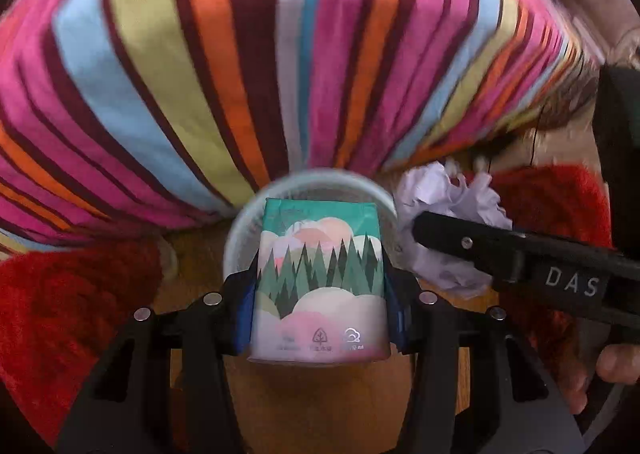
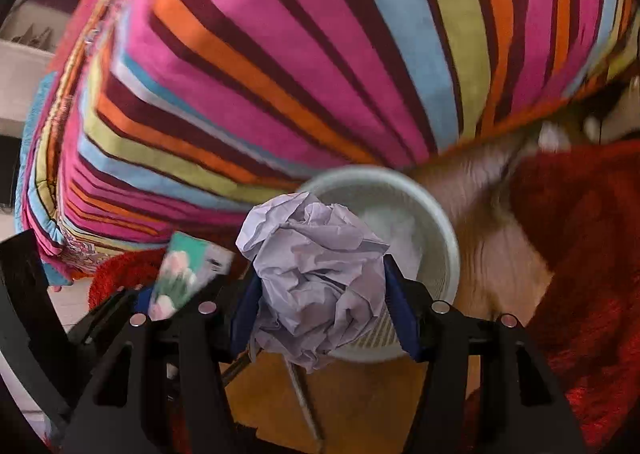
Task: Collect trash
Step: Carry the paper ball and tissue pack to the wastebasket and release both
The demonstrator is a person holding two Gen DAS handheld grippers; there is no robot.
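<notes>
The left gripper point(image 1: 320, 290) is clenching a tissue pack point(image 1: 320, 282) by its two side faces, holding it right above the open mouth of the waste bin point(image 1: 244, 221). The right gripper point(image 2: 320, 294) is squeezing a crumpled ball of paper point(image 2: 316, 286), which is hanging over the near edge of the bin point(image 2: 440, 221), not yet fully over the opening.

Beside the bin, a striped cushion point(image 1: 200, 73) is bulging close against its far rim, and a red rug point(image 2: 580, 254) is lying on the floor around it.

The main risk is probably crowding: both grippers are aiming at one small bin mouth (the right one is showing just beside the pack in the left view), so their fingers could be knocking together or tipping the bin. A ball let go over the rim could also be bouncing off onto the rug.
</notes>
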